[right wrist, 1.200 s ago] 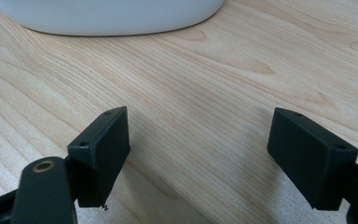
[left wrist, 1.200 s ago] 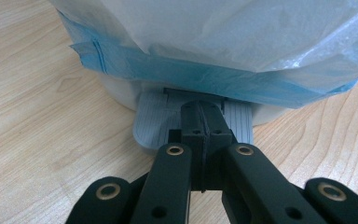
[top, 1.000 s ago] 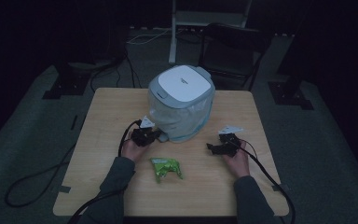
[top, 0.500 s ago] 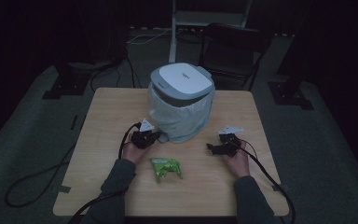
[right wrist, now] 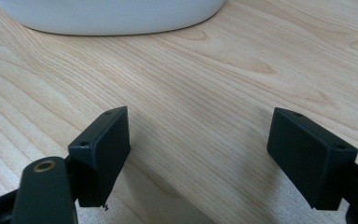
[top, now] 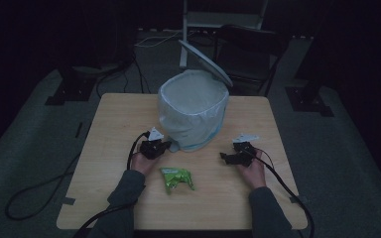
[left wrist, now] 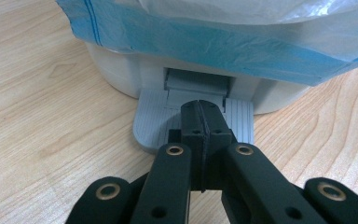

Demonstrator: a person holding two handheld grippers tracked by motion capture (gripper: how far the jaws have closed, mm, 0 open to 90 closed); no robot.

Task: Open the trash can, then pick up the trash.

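At the centre of the high view a white pedal bin (top: 193, 116), lined with a pale blue-edged bag, stands on the wooden tabletop (top: 109, 124), and its lid (top: 206, 62) now stands swung up behind the rim at the upper middle of the frame, where half a second ago it lay flat over the mouth. The left hand-held gripper (left wrist: 200, 114) has its 2 jaws pressed fully together with nothing between them, and their tips rest on the grey ribbed foot pedal (left wrist: 151, 123) at the bin's base, in the middle of the left gripper view; that press looks to be what raised the lid. The right hand-held gripper (right wrist: 198, 154) hovers low over bare wood with its jaws spread wide and empty, the bin's white base at the top of its frame. A crumpled green packet (top: 177, 178) lies on the tabletop in the lower middle of the high view, between the 2 hands and apart from both. With the mouth open, the packet can probably go in next.
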